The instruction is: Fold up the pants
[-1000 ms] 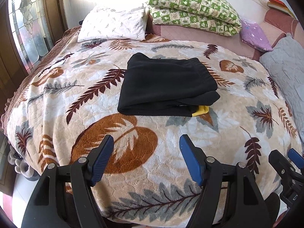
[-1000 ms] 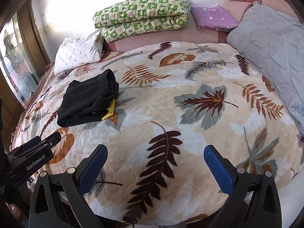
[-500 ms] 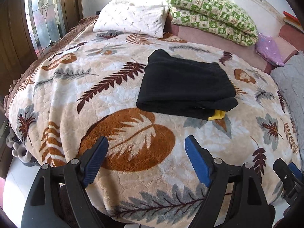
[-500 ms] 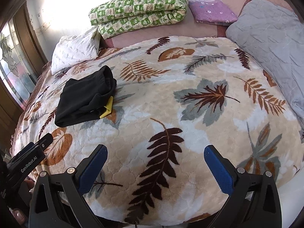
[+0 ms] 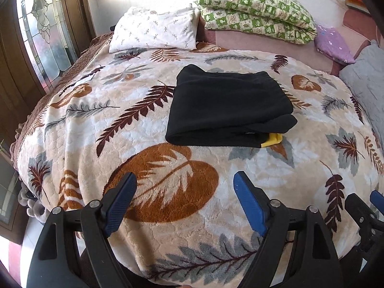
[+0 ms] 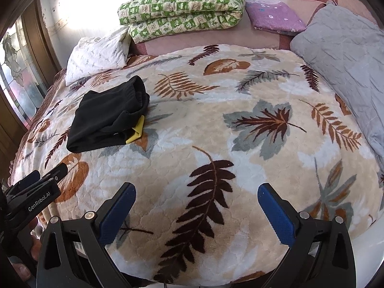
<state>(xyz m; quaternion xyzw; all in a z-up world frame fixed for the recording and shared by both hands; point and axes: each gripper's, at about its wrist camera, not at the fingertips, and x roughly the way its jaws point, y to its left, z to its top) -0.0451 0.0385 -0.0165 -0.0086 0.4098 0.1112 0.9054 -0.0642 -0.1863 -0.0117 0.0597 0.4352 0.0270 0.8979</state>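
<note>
I see the folded pants (image 5: 230, 110) lying ahead of my left fingers (image 5: 124, 192), just spread wider and empty; my right fingers (image 6: 276, 211) are released too.

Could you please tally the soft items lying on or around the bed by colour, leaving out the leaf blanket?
Black folded pants: 1
White pillow: 1
Green checked quilt: 1
Purple cushion: 1
Grey quilted cushion: 1
Total: 5
</note>
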